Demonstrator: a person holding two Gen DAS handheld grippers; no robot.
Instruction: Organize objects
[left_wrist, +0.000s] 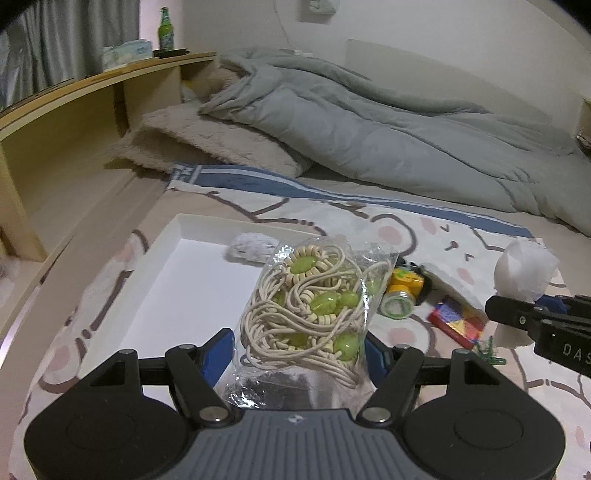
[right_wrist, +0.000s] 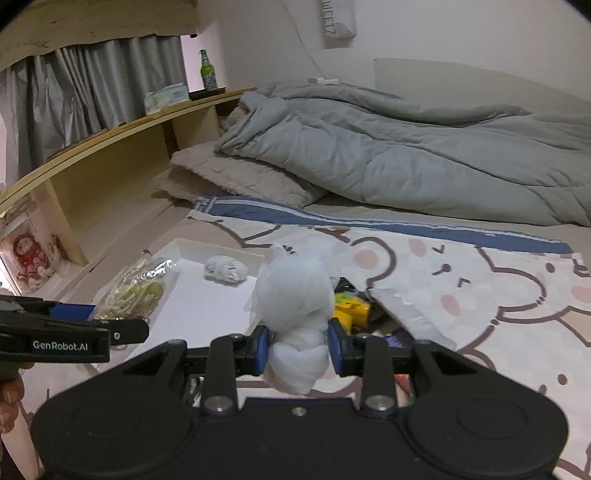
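- Left wrist view: the left gripper (left_wrist: 300, 349) is clamped on a clear bag of cord and green beads (left_wrist: 314, 306); the blue pads (left_wrist: 218, 350) are pressed against the bag's two sides.
- The bag is held upright above the near right corner of a white tray (left_wrist: 155, 295), which lies on a cartoon-print sheet (left_wrist: 424, 236) spread over the bed.
- A small grey fuzzy bundle (left_wrist: 247, 249) is seen inside the tray, at its far edge.
- Just beyond the tray's right edge, a yellow toy (left_wrist: 404, 286), a round green-rimmed lid (left_wrist: 397, 306) and a red box (left_wrist: 456, 321) are grouped on the sheet.
- The right gripper (left_wrist: 517, 314) enters from the right edge, closed on a white plastic bundle (left_wrist: 524, 269).
- Right wrist view: the right gripper (right_wrist: 297, 349) is clamped on the white plastic bundle (right_wrist: 295, 306), which is pinched at its narrow waist between the pads (right_wrist: 263, 349).
- The bundle is held above the sheet (right_wrist: 480, 295), just right of the tray (right_wrist: 207, 314).
- The left gripper (right_wrist: 122, 325) is seen at the left edge with the bag (right_wrist: 133, 291) held over the tray's near left edge.
- A grey quilt (right_wrist: 406, 155) is heaped at the far side of the bed, and a green bottle (right_wrist: 207, 72) stands on the wooden headboard shelf (right_wrist: 110, 136).
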